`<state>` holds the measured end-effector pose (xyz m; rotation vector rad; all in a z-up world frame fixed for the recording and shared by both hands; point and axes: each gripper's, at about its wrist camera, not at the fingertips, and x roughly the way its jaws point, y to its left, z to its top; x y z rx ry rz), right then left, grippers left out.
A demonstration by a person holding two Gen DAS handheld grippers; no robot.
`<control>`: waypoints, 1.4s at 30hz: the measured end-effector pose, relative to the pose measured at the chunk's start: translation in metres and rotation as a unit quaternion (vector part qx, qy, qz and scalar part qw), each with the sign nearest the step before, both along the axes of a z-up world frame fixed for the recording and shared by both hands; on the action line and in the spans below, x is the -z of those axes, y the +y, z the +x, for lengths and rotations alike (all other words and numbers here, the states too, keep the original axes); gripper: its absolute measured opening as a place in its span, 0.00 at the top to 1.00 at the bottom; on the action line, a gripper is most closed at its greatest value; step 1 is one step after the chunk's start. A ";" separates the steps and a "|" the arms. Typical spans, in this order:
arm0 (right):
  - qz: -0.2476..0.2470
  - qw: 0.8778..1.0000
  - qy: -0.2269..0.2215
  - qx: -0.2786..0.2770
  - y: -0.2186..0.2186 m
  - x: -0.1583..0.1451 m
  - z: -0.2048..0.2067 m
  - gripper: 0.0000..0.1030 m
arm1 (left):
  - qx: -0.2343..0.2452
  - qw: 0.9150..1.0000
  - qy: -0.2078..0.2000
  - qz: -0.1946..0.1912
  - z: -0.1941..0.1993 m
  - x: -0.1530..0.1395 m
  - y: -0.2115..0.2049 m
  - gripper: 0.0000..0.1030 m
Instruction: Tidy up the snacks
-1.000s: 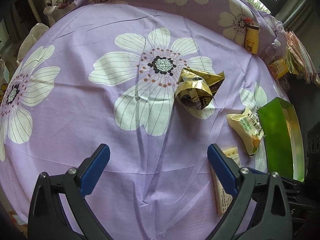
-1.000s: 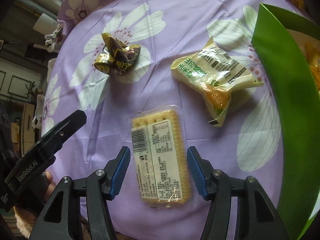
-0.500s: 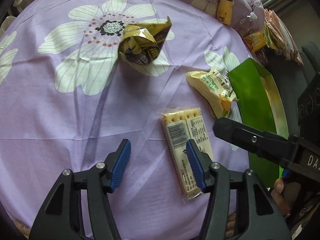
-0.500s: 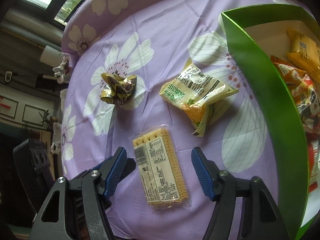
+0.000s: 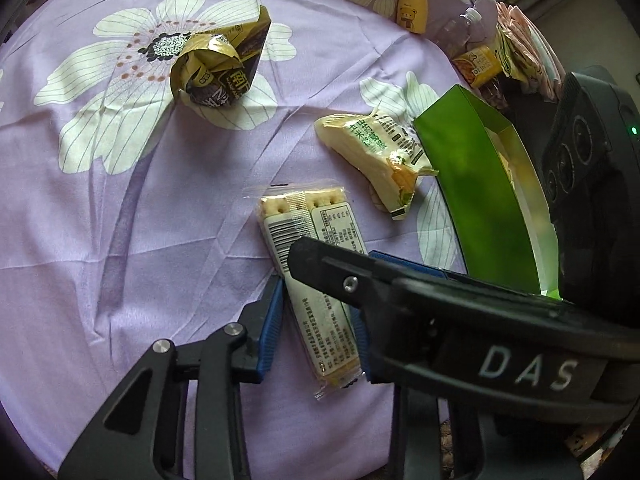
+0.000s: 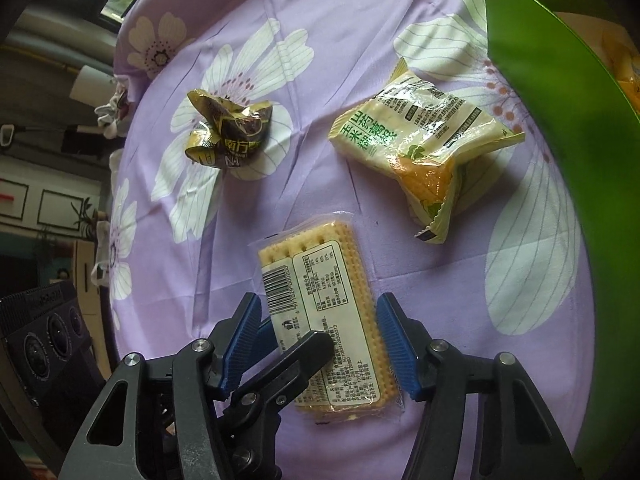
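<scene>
Purple flowered cloth [image 6: 320,80] covers the whole surface. The green box [image 6: 560,100] stands along my right edge, open, w/ some snack packs already inside, so I judge that's where things go.

Loose snacks, big to small-ish: yellow-green corn snack bag [image 6: 416,140] lies just beside the box wall. The crumpled gold-and-brown wrapper [image 6: 228,136] sits well apart, out on a big white flower. Nearest me is the cracker pack [image 6: 320,312], clear wrap, label side up, flat on the cloth.

What matters: the cracker pack's long axis runs roughly along the line my grippers point, near end towards me, tilted a bit. Both pairs of jaws straddle it across its short width, on the near half.

My left gripper [image 5: 316,320] is closing; its blue pads look to be right at the pack's long edges, squeezing it from both sides, so I'd call that a grip on the pack, tho the right pad is partly hidden behind my other tool. My right gripper [image 6: 320,344] is closing too, but in its own view there's a gap btwn each pad and the pack, so it isn't holding yet. The left gripper's finger crosses over the pack inside that gap.

Left is the nearer one, imo. The box lies to the right, so the carry goes that way, past the corn bag.
</scene>
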<state>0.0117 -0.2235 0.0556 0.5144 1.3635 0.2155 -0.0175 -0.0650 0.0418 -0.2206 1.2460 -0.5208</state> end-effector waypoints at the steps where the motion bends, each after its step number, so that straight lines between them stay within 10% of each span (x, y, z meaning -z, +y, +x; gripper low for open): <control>1: -0.010 1.000 -0.005 -0.004 0.002 -0.002 -0.001 0.40 | 0.000 1.000 -0.008 0.004 -0.001 -0.003 -0.001 0.70; 17: -0.041 0.984 -0.162 0.063 -0.055 -0.100 -0.018 0.40 | 0.053 0.982 -0.180 -0.029 -0.008 -0.088 -0.066 0.70; 42: -0.077 0.960 -0.132 0.234 -0.204 -0.088 -0.036 0.40 | 0.158 0.981 -0.096 -0.062 0.007 -0.063 -0.211 0.70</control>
